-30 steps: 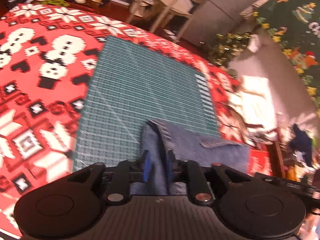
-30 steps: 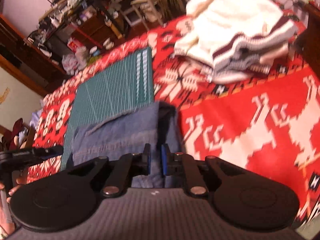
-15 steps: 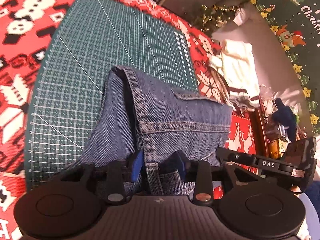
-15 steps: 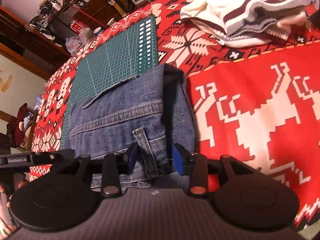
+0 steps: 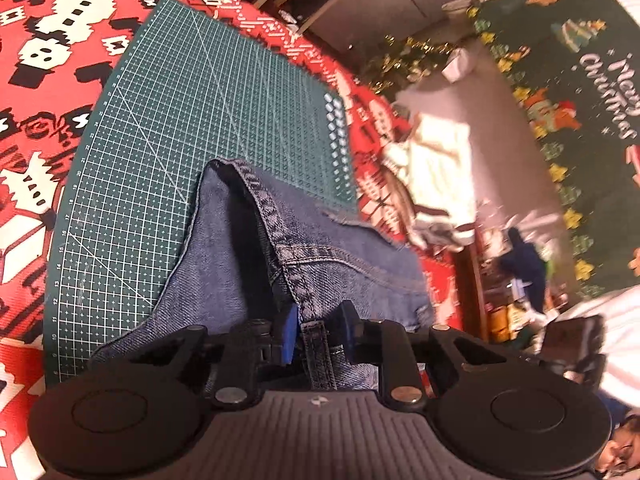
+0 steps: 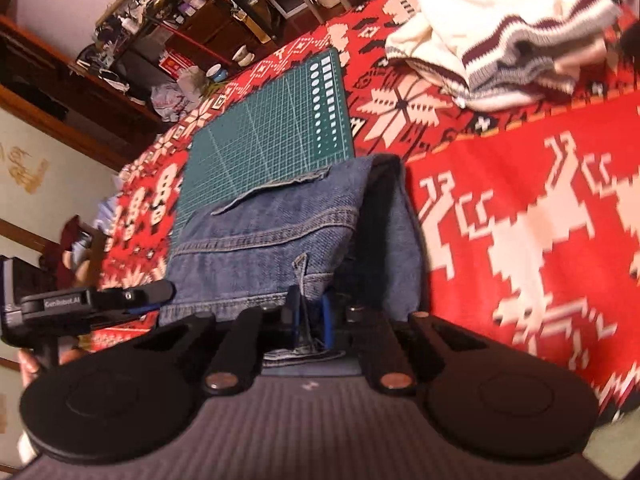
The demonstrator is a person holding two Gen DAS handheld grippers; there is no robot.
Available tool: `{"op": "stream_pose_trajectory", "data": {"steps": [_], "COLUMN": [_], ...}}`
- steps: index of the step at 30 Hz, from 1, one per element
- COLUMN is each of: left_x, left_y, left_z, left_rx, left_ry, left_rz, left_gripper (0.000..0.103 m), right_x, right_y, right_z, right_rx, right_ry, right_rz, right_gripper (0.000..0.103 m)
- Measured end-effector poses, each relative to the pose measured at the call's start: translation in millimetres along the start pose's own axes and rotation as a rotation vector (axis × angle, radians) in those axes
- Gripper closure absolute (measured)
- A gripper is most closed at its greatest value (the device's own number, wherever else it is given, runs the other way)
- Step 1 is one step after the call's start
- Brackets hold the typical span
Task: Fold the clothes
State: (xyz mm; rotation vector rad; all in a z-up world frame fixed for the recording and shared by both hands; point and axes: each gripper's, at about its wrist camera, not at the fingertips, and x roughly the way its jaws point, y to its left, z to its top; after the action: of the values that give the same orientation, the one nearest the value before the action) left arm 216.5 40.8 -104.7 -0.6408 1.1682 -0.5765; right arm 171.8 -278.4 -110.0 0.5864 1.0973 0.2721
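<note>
Garment: folded blue denim jeans [image 5: 352, 256] lie in layers, partly on the green gridded cutting mat [image 5: 208, 112] — waistband end nearest the grippers.
Left gripper [image 5: 318, 334]: jaws part-open, straddling a belt loop, not pinching.
Right gripper [image 6: 310, 314]: jaws narrowly apart around a belt loop; grip uncertain.
Why: both flank the waistband's ends, likely to keep edges aligned.
Surroundings: red patterned cloth [image 6: 520, 208] covers the counter; cream striped knit sweater [image 6: 508, 32] lies apart.

Left gripper [image 5: 318, 336] and right gripper [image 6: 310, 314]: matte black ribbed bodies, twin round discs, silver pivot screws, blue finger pads [image 5: 289, 334]; white "GenRobot.AI" lettering; person's white sleeve [image 5: 612, 332].
</note>
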Motion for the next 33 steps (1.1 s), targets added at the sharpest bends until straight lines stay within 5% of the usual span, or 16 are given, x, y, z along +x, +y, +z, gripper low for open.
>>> {"op": "stream_pose_trajectory", "data": {"steps": [2, 6, 9, 15, 25, 27, 33], "left_x": [1, 25, 27, 3, -5, 7, 45], "left_y": [-1, 3, 4, -10, -41, -45, -21], "left_z": [0, -7, -7, -7, 21, 30, 44], "left_rx": [0.009, 0.044, 0.055, 0.151, 0.181, 0.190, 0.153], "left_ry": [0.021, 0.112, 0.129, 0.021, -0.228, -0.239, -0.165], "left_rz": [0.013, 0.165, 0.186, 0.221, 0.148, 0.154, 0.221], "left_gripper": [0.081, 0.084, 0.083, 0.080, 0.081, 0.081, 0.090], "right_x": [0, 17, 22, 7, -14, -16, 36], "right_y": [-4, -9, -12, -2, 24, 29, 26], "right_z": [-1, -4, -6, 1, 25, 30, 47], "right_rx": [0.018, 0.007, -0.001, -0.029, -0.061, -0.065, -0.035], "right_ry": [0.014, 0.067, 0.085, -0.018, -0.292, -0.338, -0.265], "right_rz": [-0.002, -0.051, -0.081, -0.097, -0.116, -0.118, -0.139], "right_gripper": [0.092, 0.089, 0.082, 0.079, 0.079, 0.081, 0.085]}}
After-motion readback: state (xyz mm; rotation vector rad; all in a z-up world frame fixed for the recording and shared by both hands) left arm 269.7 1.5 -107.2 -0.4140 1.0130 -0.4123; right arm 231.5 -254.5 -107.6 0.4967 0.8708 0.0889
